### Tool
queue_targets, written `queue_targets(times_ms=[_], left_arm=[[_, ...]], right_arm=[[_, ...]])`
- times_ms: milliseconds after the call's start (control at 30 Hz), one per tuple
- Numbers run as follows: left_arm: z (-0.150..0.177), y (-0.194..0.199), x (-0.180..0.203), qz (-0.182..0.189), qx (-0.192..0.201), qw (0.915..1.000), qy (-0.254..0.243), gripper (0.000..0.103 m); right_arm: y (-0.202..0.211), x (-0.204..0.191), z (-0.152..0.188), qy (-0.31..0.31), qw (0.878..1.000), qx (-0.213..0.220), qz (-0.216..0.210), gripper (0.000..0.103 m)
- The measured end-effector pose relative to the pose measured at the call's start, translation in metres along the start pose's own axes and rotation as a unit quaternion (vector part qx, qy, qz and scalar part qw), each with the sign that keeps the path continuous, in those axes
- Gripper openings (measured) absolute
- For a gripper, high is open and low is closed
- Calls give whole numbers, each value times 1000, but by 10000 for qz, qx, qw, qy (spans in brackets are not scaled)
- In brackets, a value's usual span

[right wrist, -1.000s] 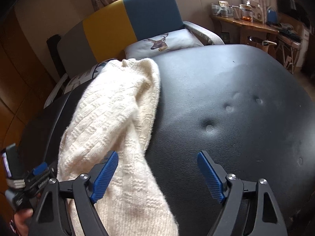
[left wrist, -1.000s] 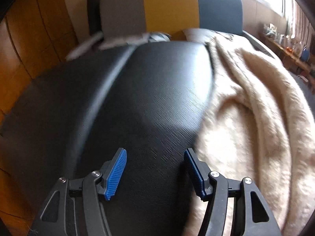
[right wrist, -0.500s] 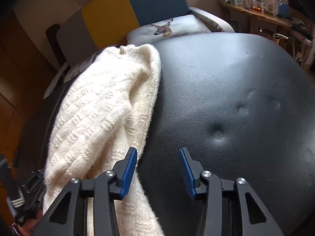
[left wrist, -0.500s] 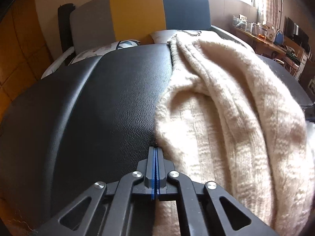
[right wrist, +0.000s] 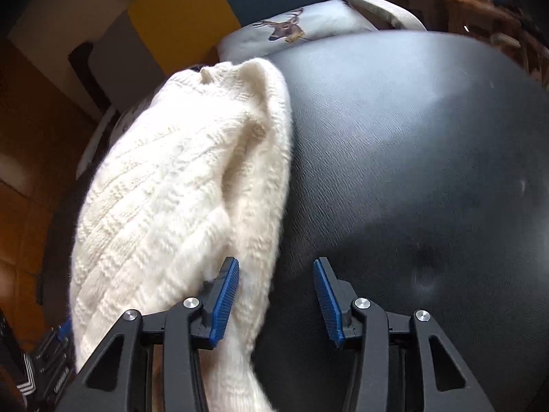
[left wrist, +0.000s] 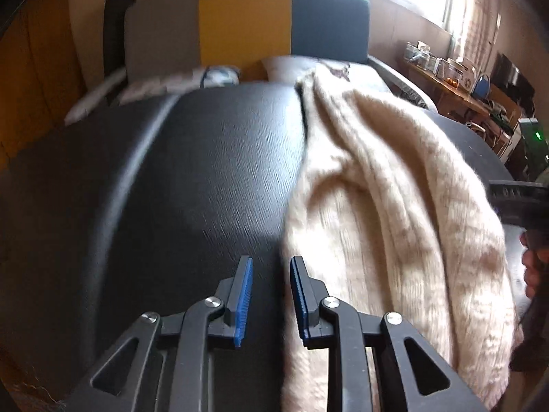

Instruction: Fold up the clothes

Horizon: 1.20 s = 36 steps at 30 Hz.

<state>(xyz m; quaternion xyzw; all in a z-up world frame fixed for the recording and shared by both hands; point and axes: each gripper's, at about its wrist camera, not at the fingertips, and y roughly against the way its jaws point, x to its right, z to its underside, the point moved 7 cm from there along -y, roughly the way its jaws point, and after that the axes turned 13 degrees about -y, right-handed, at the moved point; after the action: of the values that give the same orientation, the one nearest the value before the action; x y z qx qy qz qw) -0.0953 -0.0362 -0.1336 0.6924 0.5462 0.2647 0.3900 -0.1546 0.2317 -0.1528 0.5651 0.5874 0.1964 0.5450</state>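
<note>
On the black textured leather cushion (left wrist: 212, 171), a cream cable-knit sweater (left wrist: 394, 213) lay bunched in a long heap running away from both cameras. Left wrist view blurred by motion.

Left gripper (left wrist: 269, 297): blue ribbed pads (left wrist: 243, 295) stood slightly parted, a narrow gap between them, nothing pinched. Only bare black leather showed in that gap. The sweater's near edge lay just beside the right-hand pad, possibly touching its outer side; blur prevented certainty.

Right gripper (right wrist: 276, 300): blue pads (right wrist: 224, 300) spread moderately wide, holding nothing. The sweater's right-hand edge (right wrist: 254, 267) hung into the gap beside the left pad, with dark leather filling the rest of the gap up to the other pad. Whether the knit touched that left pad could not be told.

From the right wrist view, the sweater (right wrist: 171, 189) occupied the cushion's left part; the right part lay bare, with shallow dimples in the leather (right wrist: 423, 276).

Behind the cushion stood a chair back in grey, yellow and dark teal panels (left wrist: 247, 24), and a pale pillow printed with a deer head (right wrist: 291, 27). A cluttered wooden side table (left wrist: 446, 86) stood far right under a bright window. At the left view's right edge, a person's fingers (left wrist: 533, 264) gripped the other black tool.
</note>
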Motion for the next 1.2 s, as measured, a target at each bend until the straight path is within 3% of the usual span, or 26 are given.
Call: queue_targets(times_ms=[33,67,100,200,400,533,667,767,900,967,1067,1200], left_arm=[[6,-5,2,8,-90,9999,54,23],[9,-7,3,-46,-67,10000,56,23],[10,-5,5,-152,33,9999,22,25],[9,-5,11,-509,90,9983,-273,28],[9,-3,21,-948,204,9913,-891,28],[4,-6,21,-848,148,9920,-929,29],[0,-9,19,-688,81,9936,-889,29],[0,-11,19,-734,74,9925,-978,29],[1,-11,23,-822,124,9900,-1139,30],[0,-11,22,-819,118,9904,-1106,29],[-3,-13,22,-754,84,9923,-978,29],[-9,-15,26,-549,51,9944,-904,29]], right_arm=[[-2,-3,0,92,10000,-14,-6,38],[-4,-7,0,185,9998,-29,-13,11],[-7,-9,1,219,9997,-103,-69,6],[-8,-14,4,473,9989,-15,-8,6],[20,-6,-6,409,9989,238,-75,5],[34,-4,-20,619,9967,479,221,5],[55,-5,-43,773,9907,981,534,5],[78,-10,-60,951,9822,1439,748,5],[102,-8,-86,1366,9602,1977,1424,5],[105,8,-96,1311,9576,2009,1593,5],[78,31,-108,985,9690,1683,1519,5],[49,56,-98,883,9812,1158,1263,10]])
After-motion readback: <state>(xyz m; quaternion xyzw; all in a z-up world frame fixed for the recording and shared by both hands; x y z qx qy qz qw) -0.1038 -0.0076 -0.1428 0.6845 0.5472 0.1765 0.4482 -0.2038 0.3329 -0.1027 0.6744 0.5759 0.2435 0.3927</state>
